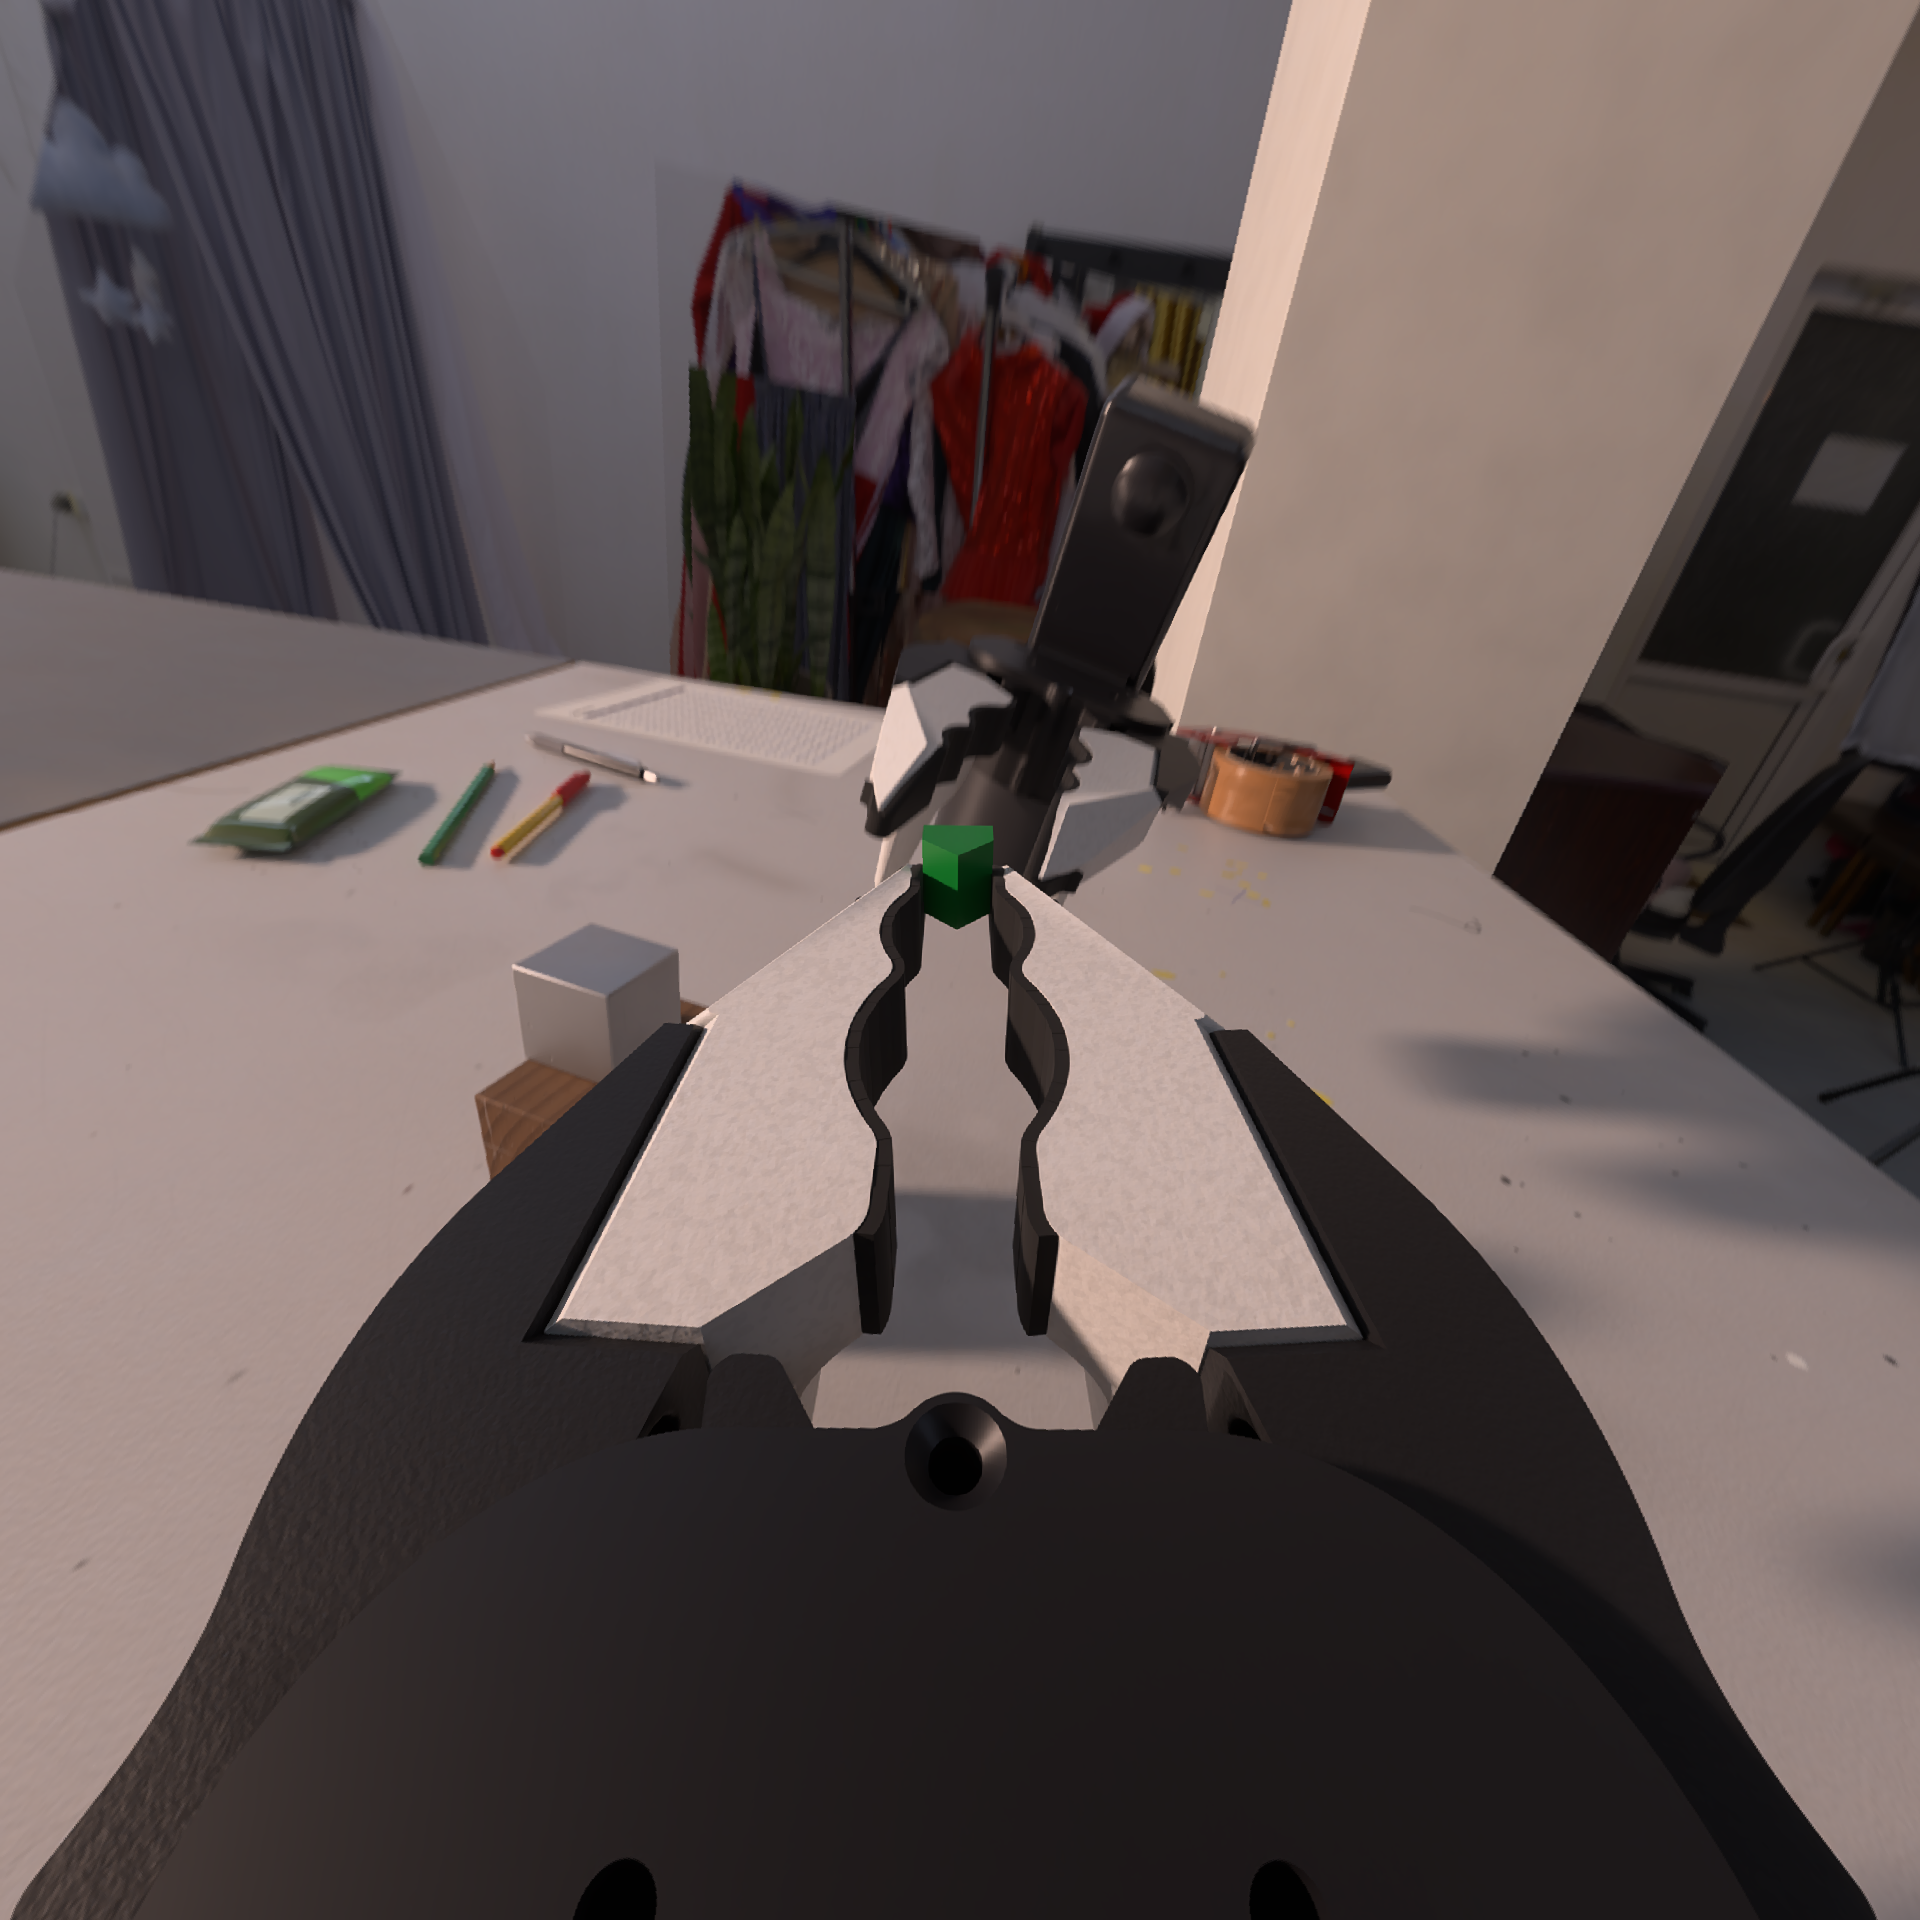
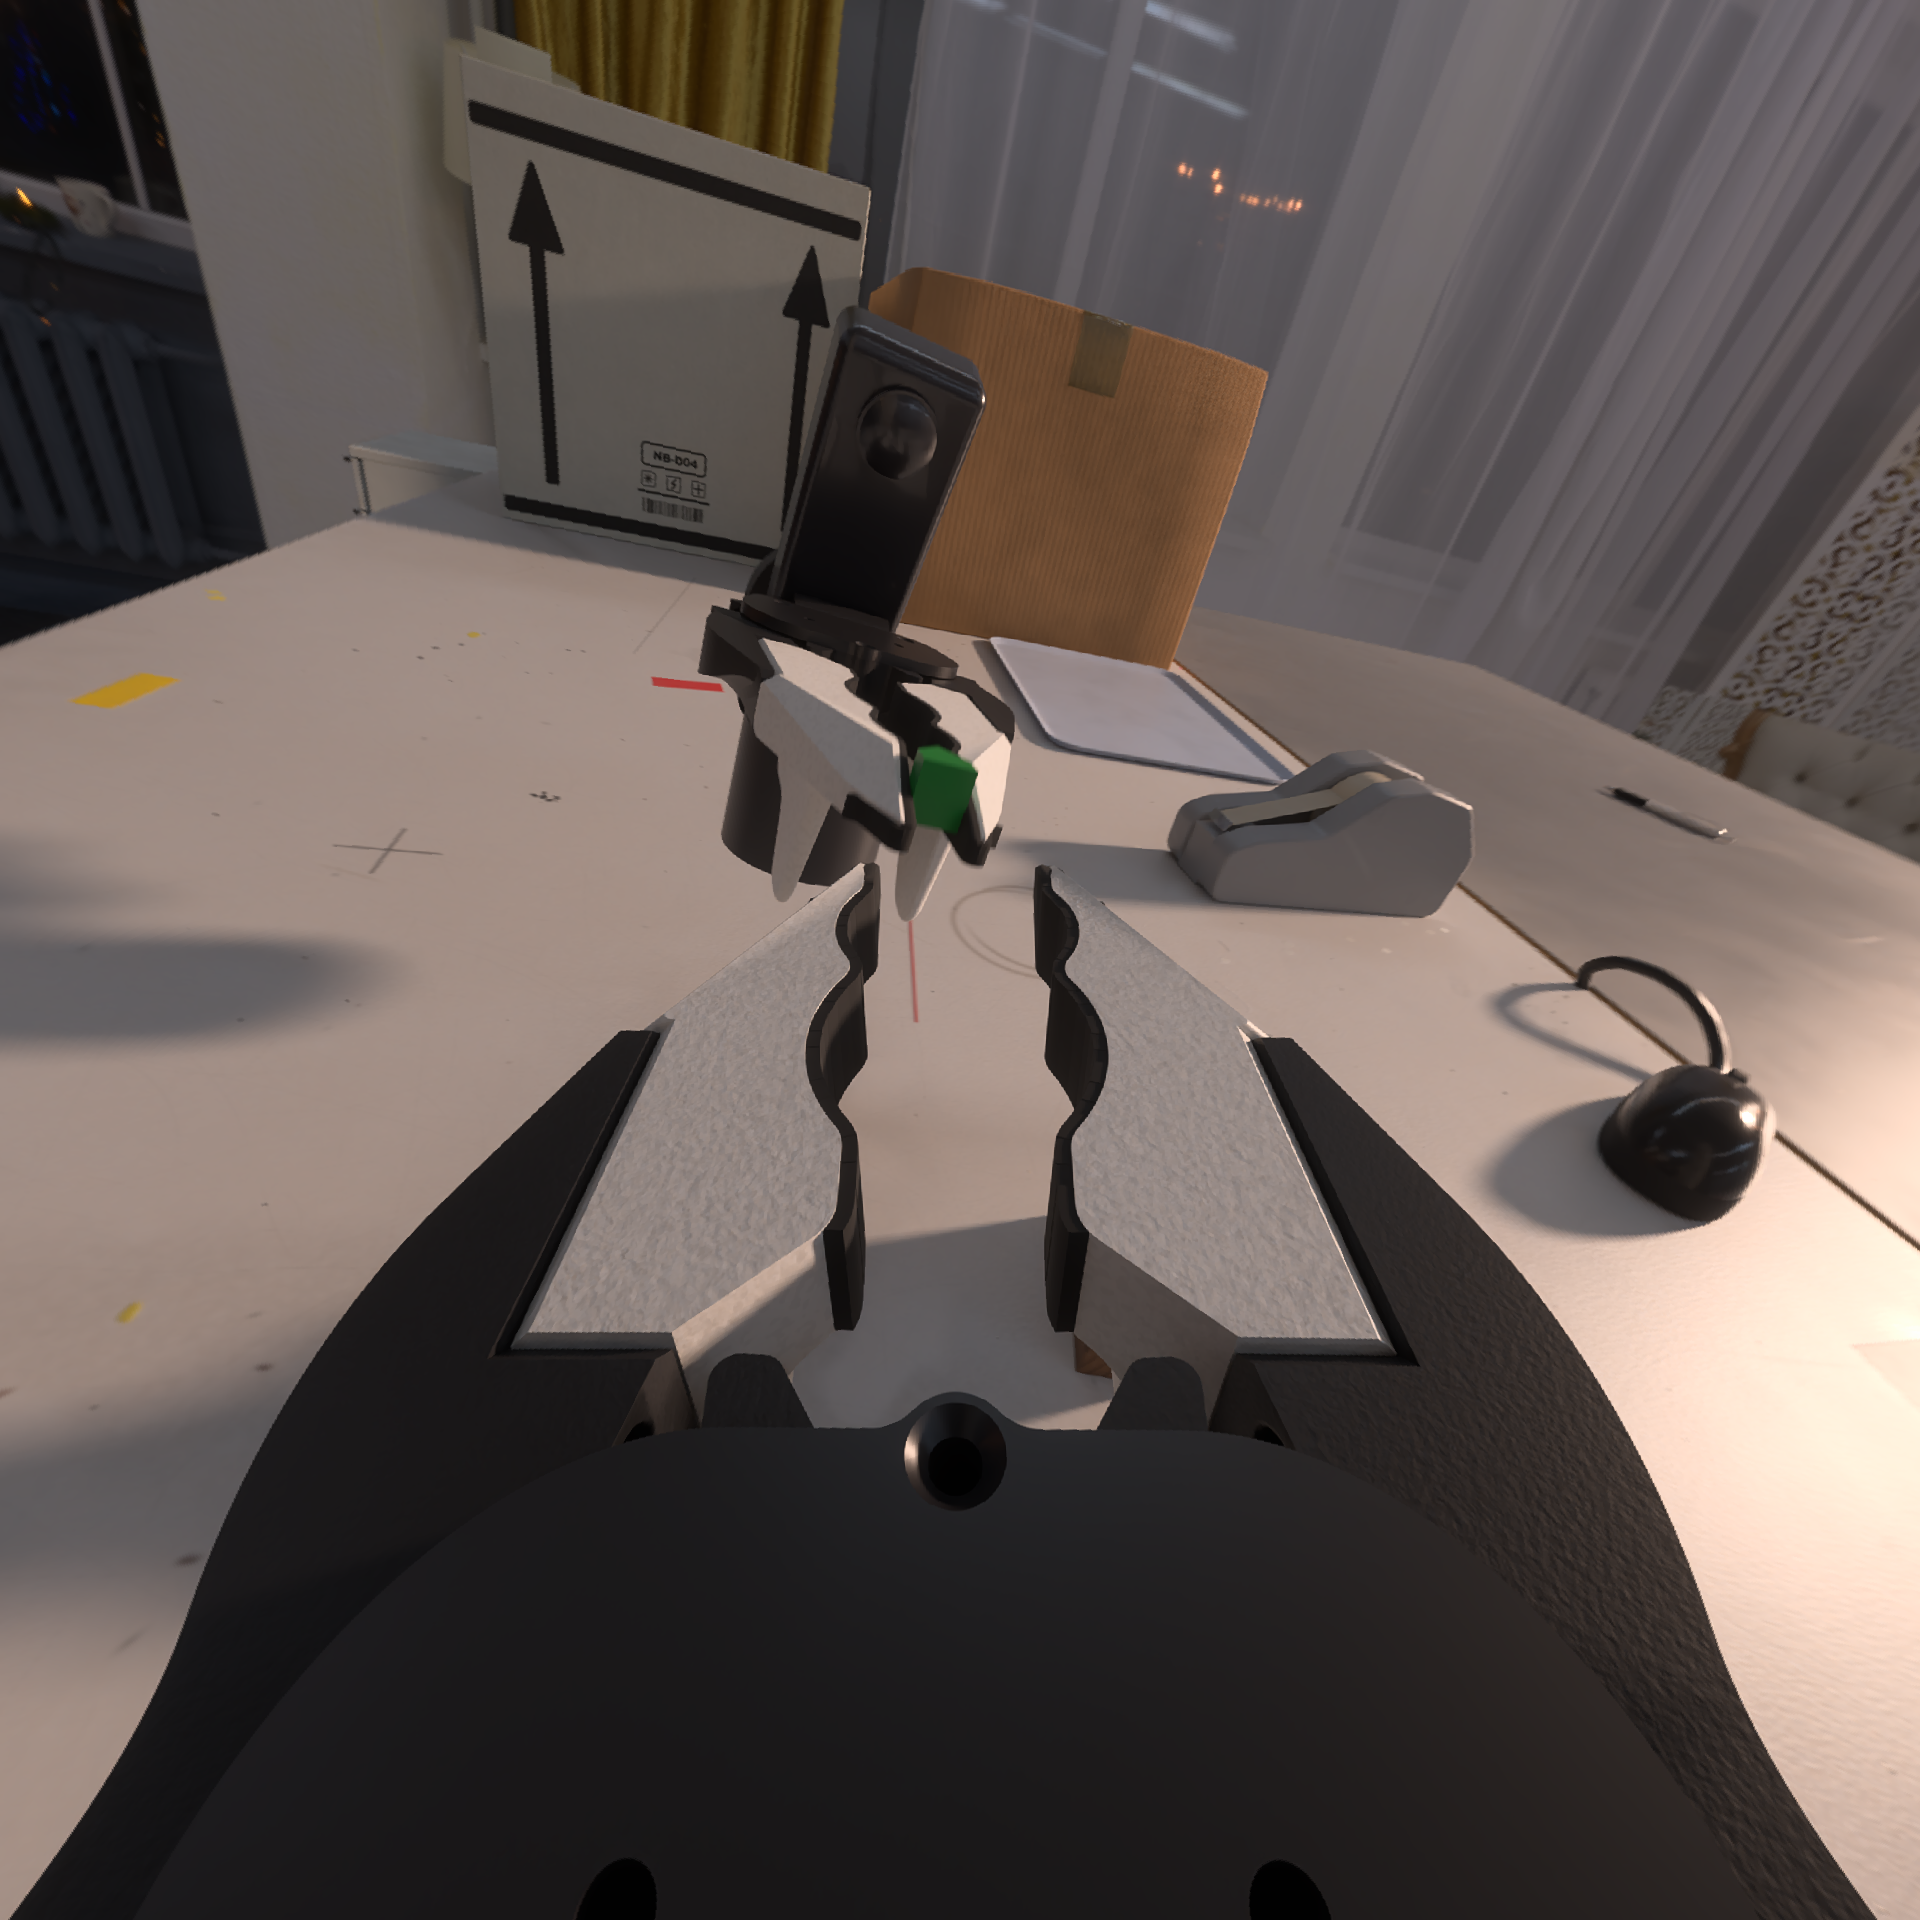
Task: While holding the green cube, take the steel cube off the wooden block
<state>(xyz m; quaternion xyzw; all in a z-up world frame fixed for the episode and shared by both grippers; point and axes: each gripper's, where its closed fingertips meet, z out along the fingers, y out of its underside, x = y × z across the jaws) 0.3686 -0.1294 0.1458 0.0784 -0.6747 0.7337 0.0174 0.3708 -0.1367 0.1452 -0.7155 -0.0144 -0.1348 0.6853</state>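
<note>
Above the white desk (image 1: 260, 1039), the left claw (image 1: 957, 883) pinches the small green cube (image 1: 956, 873), freeing the empty, parted right claw (image 2: 951, 883) for the shiny steel cube (image 1: 594, 1000) atop the brown wooden block (image 1: 525, 1117).

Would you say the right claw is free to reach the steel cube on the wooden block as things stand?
Probably yes. The right claw is open and empty, and the steel cube sits exposed atop the wooden block. The left claw, shut on the green cube, hovers beside the stack and may crowd that side.
</note>
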